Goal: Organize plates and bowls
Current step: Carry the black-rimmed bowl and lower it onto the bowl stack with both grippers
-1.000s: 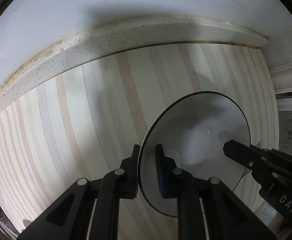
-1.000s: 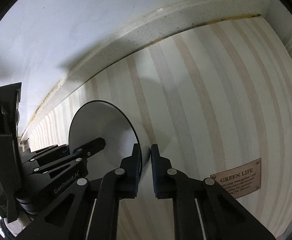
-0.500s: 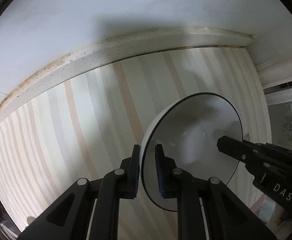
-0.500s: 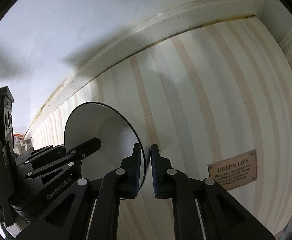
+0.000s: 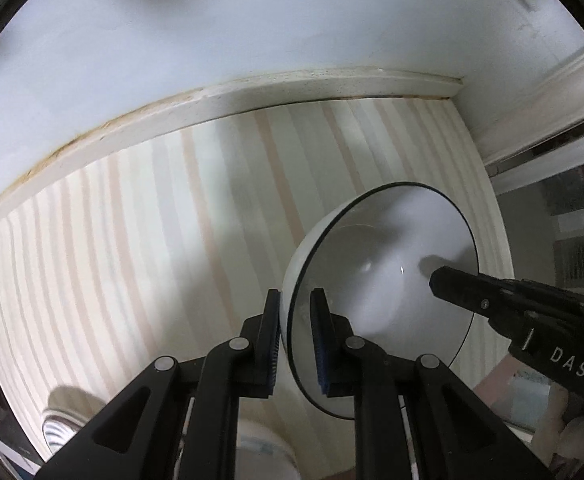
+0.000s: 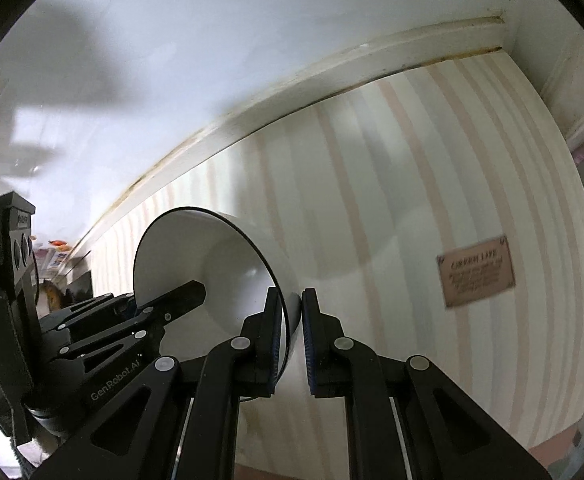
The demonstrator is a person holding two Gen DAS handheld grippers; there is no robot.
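Note:
A white bowl [image 5: 387, 280] with a thin dark rim hangs in the air above a striped mat, held from both sides. My left gripper [image 5: 295, 312] is shut on the bowl's near rim, one pad outside the wall and one inside. My right gripper [image 6: 291, 316] is shut on the opposite rim of the same bowl [image 6: 220, 264]. In the left wrist view the right gripper's fingers [image 5: 463, 286] reach in over the bowl from the right. In the right wrist view the left gripper's fingers [image 6: 172, 300] come in from the left.
The striped mat [image 5: 152, 240] lies on a counter with a speckled stone upstand [image 5: 252, 96] and a pale wall behind. A brown label [image 6: 476, 276] is fixed to the mat on the right. Another white dish [image 5: 260, 452] shows below my left gripper, and a striped object [image 5: 58, 432] at lower left.
Both grippers have risen with the bowl held between them. The mat and the upstand look farther away now, and a white dish has come into view under the left gripper.

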